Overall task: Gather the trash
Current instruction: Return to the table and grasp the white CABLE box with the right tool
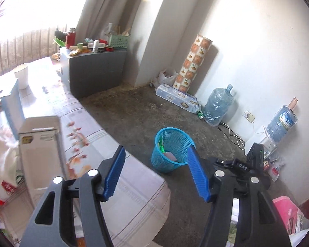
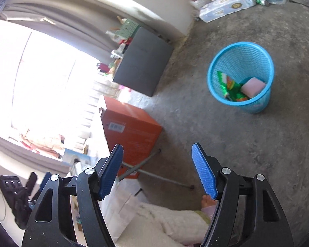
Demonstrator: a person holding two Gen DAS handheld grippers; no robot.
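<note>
A blue mesh waste basket [image 1: 171, 150] stands on the concrete floor; in the right wrist view the basket [image 2: 241, 78] holds green wrappers [image 2: 229, 87] and a pink block [image 2: 253, 86]. My left gripper [image 1: 156, 166] is open and empty, over the table's edge, short of the basket. My right gripper [image 2: 157, 164] is open and empty, high above the floor, with the basket ahead to the right. A white carton [image 1: 40, 150] and a paper cup [image 1: 22, 75] stand on the table [image 1: 117, 183].
An orange box [image 2: 131, 131] sits at the table's edge above folding legs. A dark cabinet [image 1: 96, 72] with clutter stands by the wall. Tissue packs [image 1: 176, 97], water jugs [image 1: 217, 105] and cables lie along the wall. A pink bin [image 1: 286, 212] is at the right.
</note>
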